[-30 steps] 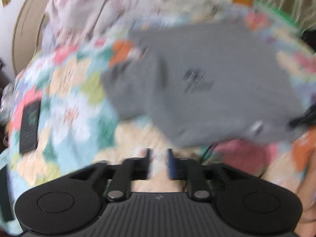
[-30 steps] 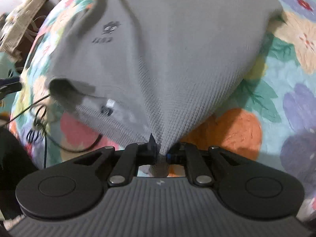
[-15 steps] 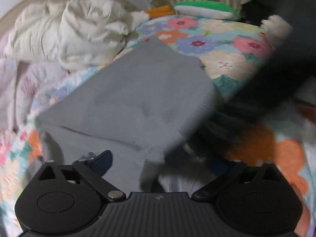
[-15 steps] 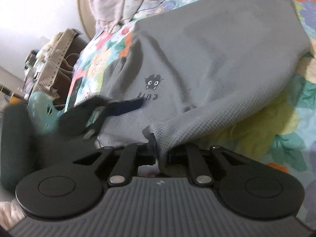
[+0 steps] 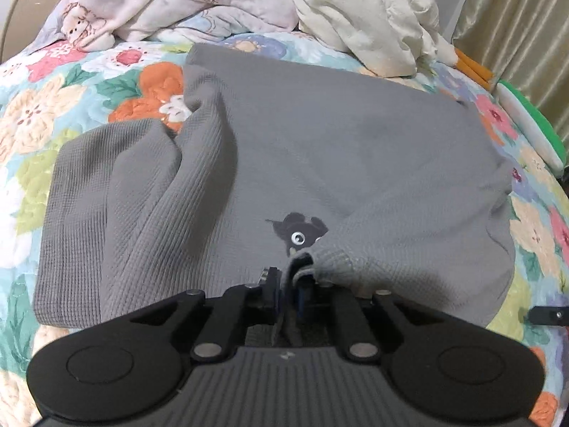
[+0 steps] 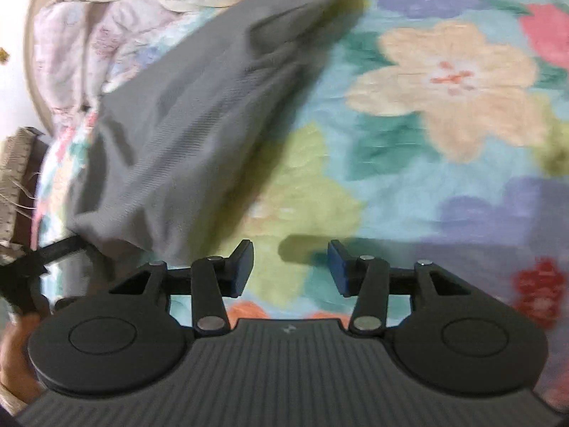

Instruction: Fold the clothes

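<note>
Grey waffle-knit shirt (image 5: 338,149) lies spread on the floral bed (image 5: 53,114). The left hand-held gripper (image 5: 288,288) pinches its near edge; a good fold needs that edge carried flat. The right hand-held gripper (image 6: 290,267) is released, and only its view shows the shirt's side bunched.

Right tool (image 6: 290,269) released the grey waffle-knit shirt (image 5: 355,163), jaws now apart over the bedspread (image 6: 444,114). Left tool (image 5: 288,286), open before, now pinches shirt fabric.
</note>
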`<state>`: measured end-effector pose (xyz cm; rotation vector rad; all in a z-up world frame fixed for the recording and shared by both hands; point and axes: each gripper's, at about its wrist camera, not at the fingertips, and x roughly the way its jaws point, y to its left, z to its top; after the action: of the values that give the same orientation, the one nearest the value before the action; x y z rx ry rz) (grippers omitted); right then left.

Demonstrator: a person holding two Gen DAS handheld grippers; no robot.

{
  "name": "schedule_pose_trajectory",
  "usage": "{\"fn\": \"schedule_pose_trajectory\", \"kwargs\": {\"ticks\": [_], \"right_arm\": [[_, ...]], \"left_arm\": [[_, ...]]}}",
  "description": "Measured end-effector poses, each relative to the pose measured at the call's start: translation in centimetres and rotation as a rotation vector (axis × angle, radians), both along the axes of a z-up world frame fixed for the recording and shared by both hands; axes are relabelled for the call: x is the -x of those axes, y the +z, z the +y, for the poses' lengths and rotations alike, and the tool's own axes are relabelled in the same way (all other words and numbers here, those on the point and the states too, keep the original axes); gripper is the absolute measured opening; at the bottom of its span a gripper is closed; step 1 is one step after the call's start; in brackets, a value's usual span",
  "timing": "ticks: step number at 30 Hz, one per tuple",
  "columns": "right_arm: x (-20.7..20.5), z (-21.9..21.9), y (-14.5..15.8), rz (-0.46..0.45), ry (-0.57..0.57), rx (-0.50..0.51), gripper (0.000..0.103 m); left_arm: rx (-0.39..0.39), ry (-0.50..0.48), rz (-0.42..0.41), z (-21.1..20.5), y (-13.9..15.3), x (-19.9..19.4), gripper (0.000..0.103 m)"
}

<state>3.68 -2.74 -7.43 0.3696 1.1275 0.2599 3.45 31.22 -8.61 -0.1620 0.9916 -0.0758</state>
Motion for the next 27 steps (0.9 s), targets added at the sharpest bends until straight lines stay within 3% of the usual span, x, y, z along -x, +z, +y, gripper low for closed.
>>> {"fn": "schedule_pose_trajectory", "kwargs": {"ticks": [2,5,8,11,16,17,19,21,24,26,27], "right_arm": [[0.0,2.3,0.0,-0.028,0.061,0.005,0.064],[-0.7,5.0,-0.5,-0.058,0.047,-0.004,0.063],[-2.2,7.8,-2.0,-0.051,0.030,-0.003,0.007],[-2.9,6.6,-1.1,-0.044,-0.047,-0.039,0.005],[0.2,2.1,8.5,-0.207,0.013,0.265,0.005],[1.0,1.4,9.9,-0.220,0.019,0.315,0.005],[3.2,-0.9,12.1,-0.217,0.018,0.497,0.005],[4.3,-3.2,11.4,-0.161,-0.007,0.605,0.005],[3.9,-5.8,6.9,-0.004,-0.017,0.699,0.012],[3.5,-6.6,3.1,0.121,-0.010,0.773,0.020],[3.7,-6.2,2.3,0.128,-0.016,0.782,0.027]], "left_arm": [[-0.005,-0.003,-0.005,0.0,0.0,0.0,0.011],[0.008,-0.009,-0.009,0.4,0.2,0.2,0.010],[0.045,-0.008,-0.007,1.2,0.4,-0.3,0.011],[0.043,-0.033,-0.021,1.1,1.4,0.0,0.011],[0.101,-0.138,-0.034,-1.0,3.8,0.9,0.016],[0.148,-0.184,-0.047,-1.9,5.0,1.6,0.019],[0.165,-0.221,-0.080,-2.8,6.7,2.9,0.027],[0.165,-0.244,-0.111,-3.5,8.1,4.2,0.040],[0.126,-0.201,-0.135,-2.5,9.0,5.7,0.066],[0.087,-0.136,-0.136,-0.9,8.9,6.1,0.072],[0.069,-0.099,-0.124,0.0,8.7,6.2,0.073]]}}
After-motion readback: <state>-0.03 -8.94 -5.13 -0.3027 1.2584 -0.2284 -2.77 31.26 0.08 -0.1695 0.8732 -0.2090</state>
